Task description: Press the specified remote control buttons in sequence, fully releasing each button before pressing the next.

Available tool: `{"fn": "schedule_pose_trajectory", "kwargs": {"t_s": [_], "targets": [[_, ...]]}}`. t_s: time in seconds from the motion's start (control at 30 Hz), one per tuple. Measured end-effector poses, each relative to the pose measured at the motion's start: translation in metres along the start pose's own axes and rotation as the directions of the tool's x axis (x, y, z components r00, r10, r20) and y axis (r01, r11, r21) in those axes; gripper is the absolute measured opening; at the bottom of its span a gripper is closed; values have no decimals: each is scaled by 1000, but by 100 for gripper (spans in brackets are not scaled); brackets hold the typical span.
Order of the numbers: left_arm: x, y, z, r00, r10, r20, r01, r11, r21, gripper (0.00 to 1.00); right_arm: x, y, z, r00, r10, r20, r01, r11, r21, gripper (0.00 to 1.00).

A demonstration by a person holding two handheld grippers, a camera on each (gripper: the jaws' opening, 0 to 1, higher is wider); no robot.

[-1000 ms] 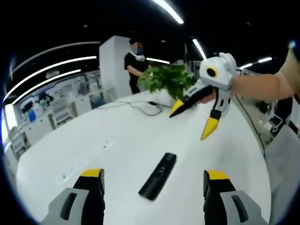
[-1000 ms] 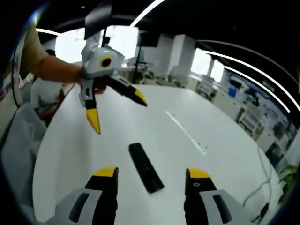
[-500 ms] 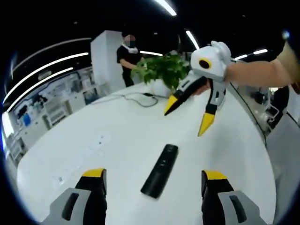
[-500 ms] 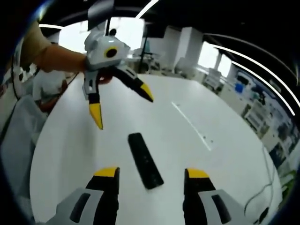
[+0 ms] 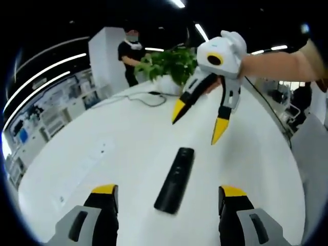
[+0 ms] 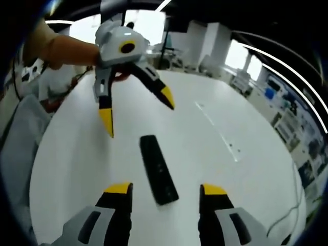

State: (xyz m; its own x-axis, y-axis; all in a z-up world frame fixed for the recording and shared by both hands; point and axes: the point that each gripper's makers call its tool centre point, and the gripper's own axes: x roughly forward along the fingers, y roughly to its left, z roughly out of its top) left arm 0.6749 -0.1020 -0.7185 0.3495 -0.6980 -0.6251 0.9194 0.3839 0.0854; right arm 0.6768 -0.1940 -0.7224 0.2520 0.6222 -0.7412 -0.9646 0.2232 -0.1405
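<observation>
Both grippers hang with jaws spread over the table [image 5: 102, 133], the left gripper [image 5: 163, 197] and right gripper [image 6: 160, 192] each facing the remote [image 5: 176, 180], which lies lengthwise straight ahead between them, roughly equally near both.

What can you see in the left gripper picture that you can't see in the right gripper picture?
The left gripper view has a green plant at the table's far end, a dark cable on the table near it, and a person standing behind. The right gripper view has a bright window and a thin line along the tabletop. Both share the white table and the black remote lying flat on it, with the left gripper and the right gripper both open above it.
</observation>
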Motion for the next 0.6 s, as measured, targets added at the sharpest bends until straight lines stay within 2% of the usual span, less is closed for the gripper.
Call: {"fn": "schedule_pose_trajectory", "kwargs": {"t_s": [0.6], "targets": [[20, 6, -16, 996, -43, -75, 44, 999, 21, 75, 24, 1, -18, 994, 61, -95, -66, 997, -43, 42]]}}
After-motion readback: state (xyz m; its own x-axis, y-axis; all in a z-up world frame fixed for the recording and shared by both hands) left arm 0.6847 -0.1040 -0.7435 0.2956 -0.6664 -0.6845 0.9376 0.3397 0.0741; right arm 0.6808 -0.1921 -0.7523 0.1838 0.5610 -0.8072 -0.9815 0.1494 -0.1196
